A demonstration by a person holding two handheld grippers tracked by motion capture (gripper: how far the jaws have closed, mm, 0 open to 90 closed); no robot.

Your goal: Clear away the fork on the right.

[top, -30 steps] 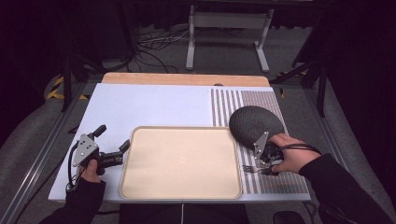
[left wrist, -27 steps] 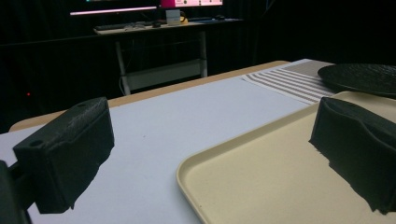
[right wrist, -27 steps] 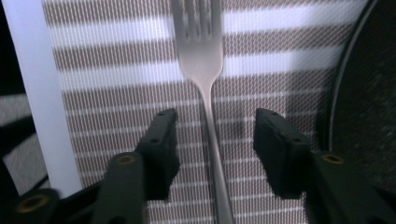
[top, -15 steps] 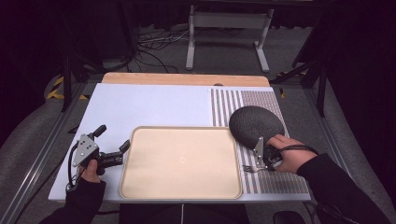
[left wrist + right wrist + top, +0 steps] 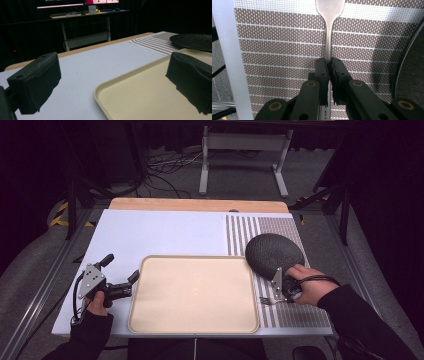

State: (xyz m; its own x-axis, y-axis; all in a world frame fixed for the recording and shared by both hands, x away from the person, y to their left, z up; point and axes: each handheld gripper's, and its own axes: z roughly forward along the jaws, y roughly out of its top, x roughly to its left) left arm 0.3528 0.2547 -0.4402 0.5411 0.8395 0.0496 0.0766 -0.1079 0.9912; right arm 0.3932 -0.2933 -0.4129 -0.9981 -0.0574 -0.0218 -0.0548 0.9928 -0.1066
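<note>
A metal fork (image 5: 266, 300) lies on the striped placemat (image 5: 280, 227), just right of the beige tray (image 5: 195, 257). My right gripper (image 5: 278, 296) points down at it. In the right gripper view its jaws (image 5: 329, 62) have just been closing and now pinch the fork's thin stem (image 5: 329, 37) between the pads. A dark round plate (image 5: 272, 252) sits just behind that hand. At the tray's left edge my left gripper (image 5: 121, 268) is open, its wide-set jaws (image 5: 113, 82) straddling the tray's corner with nothing between them.
The white table top (image 5: 165, 230) stretches behind the tray to a wooden strip (image 5: 200, 205) at the far edge. In the left gripper view the dark plate (image 5: 192, 41) shows at the far right. Metal stand legs (image 5: 240, 165) are on the floor beyond the table.
The right gripper's jaws have closed onto the fork's stem while the hand stayed over it. The left hand and its gripper have not moved.
</note>
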